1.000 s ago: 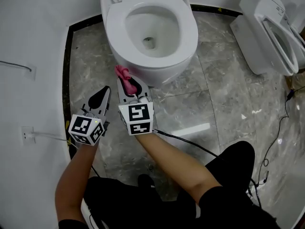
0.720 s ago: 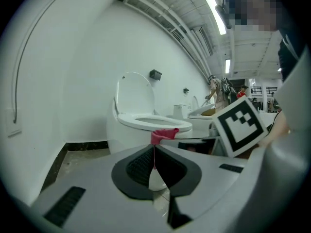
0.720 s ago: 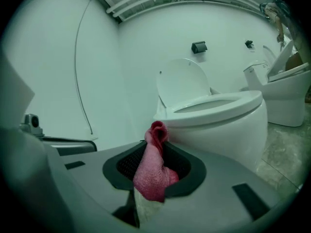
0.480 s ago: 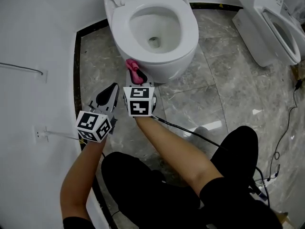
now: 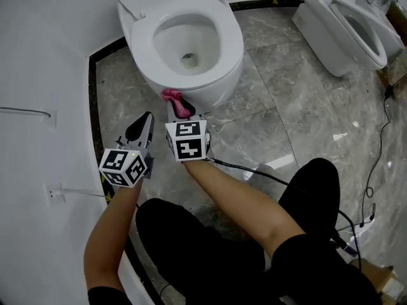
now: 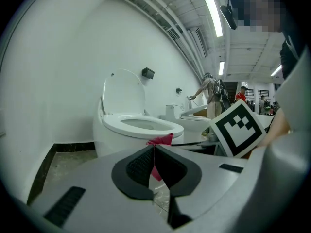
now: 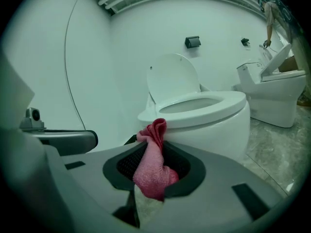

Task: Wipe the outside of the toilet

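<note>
A white toilet (image 5: 184, 43) with its lid up stands on the grey marble floor; it also shows as the toilet (image 6: 136, 130) and the toilet (image 7: 209, 115) in both gripper views. My right gripper (image 5: 180, 108) is shut on a pink cloth (image 5: 173, 99), and the bunched cloth (image 7: 151, 164) sticks out of the jaws against the bowl's lower front-left side. To the left, my left gripper (image 5: 141, 127) hangs above the floor, shut and holding nothing, its jaws pressed together. The cloth (image 6: 160, 141) peeks above those jaws in the left gripper view.
A second toilet (image 5: 343, 18) stands at the upper right. A white curved wall (image 5: 44, 75) with a black base strip runs along the left. Cables (image 5: 375, 170) trail over the floor at right. The person's legs (image 5: 254, 253) fill the lower frame.
The view has shifted, with the toilet now further left in frame. My right gripper with the cloth has stayed low against the bowl's front; the left gripper stays beside it.
</note>
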`<control>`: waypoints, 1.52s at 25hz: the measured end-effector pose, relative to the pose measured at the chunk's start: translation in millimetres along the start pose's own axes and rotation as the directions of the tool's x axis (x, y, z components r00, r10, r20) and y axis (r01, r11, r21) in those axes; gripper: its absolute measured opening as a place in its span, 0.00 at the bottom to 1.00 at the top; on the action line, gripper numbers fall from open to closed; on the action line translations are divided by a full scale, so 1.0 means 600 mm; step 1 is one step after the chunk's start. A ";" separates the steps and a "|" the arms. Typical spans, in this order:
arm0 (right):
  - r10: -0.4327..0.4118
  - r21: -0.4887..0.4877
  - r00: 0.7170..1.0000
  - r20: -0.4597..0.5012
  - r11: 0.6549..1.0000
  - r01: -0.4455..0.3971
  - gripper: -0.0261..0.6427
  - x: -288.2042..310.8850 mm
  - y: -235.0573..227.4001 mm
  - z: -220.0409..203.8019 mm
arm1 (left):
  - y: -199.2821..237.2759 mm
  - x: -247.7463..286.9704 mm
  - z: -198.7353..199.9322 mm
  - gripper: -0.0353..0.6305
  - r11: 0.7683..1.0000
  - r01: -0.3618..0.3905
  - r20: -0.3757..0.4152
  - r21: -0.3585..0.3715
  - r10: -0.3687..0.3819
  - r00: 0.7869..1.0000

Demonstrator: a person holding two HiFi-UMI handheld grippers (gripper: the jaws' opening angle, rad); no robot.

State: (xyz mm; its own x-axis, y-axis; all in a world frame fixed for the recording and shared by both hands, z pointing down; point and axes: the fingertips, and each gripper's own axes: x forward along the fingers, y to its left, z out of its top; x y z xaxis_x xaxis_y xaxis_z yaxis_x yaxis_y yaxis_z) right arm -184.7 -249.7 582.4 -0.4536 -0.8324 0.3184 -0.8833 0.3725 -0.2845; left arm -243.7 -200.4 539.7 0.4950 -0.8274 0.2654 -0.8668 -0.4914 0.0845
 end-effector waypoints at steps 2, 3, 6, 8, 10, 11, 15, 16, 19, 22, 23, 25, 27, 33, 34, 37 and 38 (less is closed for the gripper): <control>-0.008 -0.012 1.000 0.000 1.000 0.008 0.21 -0.009 -0.017 -0.002 | -0.010 0.012 0.001 0.08 1.000 0.016 0.001 0.000 -0.016 1.000; -0.012 -0.013 1.000 0.004 1.000 0.012 0.21 -0.013 -0.025 0.000 | -0.014 0.018 0.003 0.08 1.000 0.025 0.003 0.003 -0.025 1.000; -0.017 -0.008 1.000 0.010 1.000 0.018 0.21 -0.025 -0.039 0.004 | -0.025 0.033 0.008 0.08 0.999 0.038 0.009 0.010 -0.039 0.999; -0.015 -0.016 1.000 0.007 1.000 0.015 0.21 -0.034 -0.049 0.007 | -0.031 0.041 0.009 0.08 0.999 0.039 0.009 0.006 -0.039 0.999; -0.020 -0.031 1.000 0.011 0.999 0.020 0.21 -0.043 -0.068 0.013 | -0.043 0.053 0.012 0.08 0.999 0.051 0.010 0.005 -0.051 0.999; -0.024 -0.037 1.000 0.012 0.999 0.025 0.21 -0.047 -0.079 0.014 | -0.049 0.059 0.015 0.08 0.998 0.059 0.009 0.006 -0.059 0.998; -0.038 -0.044 0.999 0.014 0.998 0.039 0.20 -0.067 -0.115 0.018 | -0.070 0.076 0.016 0.08 0.997 0.082 0.006 0.012 -0.082 0.997; -0.040 -0.047 0.999 0.015 0.998 0.040 0.19 -0.072 -0.124 0.022 | -0.076 0.081 0.015 0.08 0.996 0.088 0.004 0.015 -0.088 0.996; -0.047 -0.070 0.999 0.019 0.996 0.048 0.18 -0.087 -0.153 0.035 | -0.096 0.095 0.014 0.08 0.995 0.102 0.004 0.021 -0.102 0.995; -0.087 -0.075 0.996 0.014 0.993 0.088 0.17 -0.088 -0.202 0.032 | -0.115 0.104 0.010 0.08 0.993 0.116 0.004 0.024 -0.116 0.993; -0.095 -0.080 0.995 0.010 0.992 0.095 0.17 -0.086 -0.217 0.030 | -0.121 0.106 0.007 0.08 0.992 0.124 -0.001 0.030 -0.124 0.992; -0.094 -0.090 0.996 0.003 0.992 0.093 0.17 -0.081 -0.240 0.033 | -0.131 0.108 0.004 0.08 0.989 0.137 -0.012 0.050 -0.137 0.991; -0.082 -0.100 0.997 0.000 0.992 0.082 0.16 -0.078 -0.254 0.043 | -0.139 0.112 0.002 0.08 0.987 0.145 -0.018 0.062 -0.144 0.989; -0.132 -0.090 0.991 0.017 0.987 0.133 0.16 -0.066 -0.318 0.060 | -0.144 0.107 0.003 0.08 0.985 0.146 -0.029 0.090 -0.144 0.989; -0.142 -0.091 0.990 0.022 0.986 0.143 0.16 -0.061 -0.329 0.064 | -0.141 0.106 0.003 0.08 0.985 0.145 -0.033 0.094 -0.142 0.989; -0.162 -0.095 0.986 0.030 0.982 0.164 0.16 -0.048 -0.361 0.075 | -0.134 0.104 -0.004 0.08 0.985 0.140 -0.049 0.097 -0.135 0.990; -0.167 -0.107 0.985 0.033 0.980 0.170 0.15 -0.043 -0.370 0.078 | -0.132 0.103 -0.008 0.08 0.986 0.138 -0.054 0.098 -0.133 0.990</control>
State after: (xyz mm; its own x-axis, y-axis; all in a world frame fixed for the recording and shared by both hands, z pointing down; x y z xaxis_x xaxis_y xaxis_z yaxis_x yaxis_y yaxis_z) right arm 28.6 -330.3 595.2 -0.2954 -0.8961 0.3313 -0.9550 0.2675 -0.1278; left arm -144.7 -211.1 553.7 0.6019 -0.7388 0.3033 -0.7802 -0.6250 0.0260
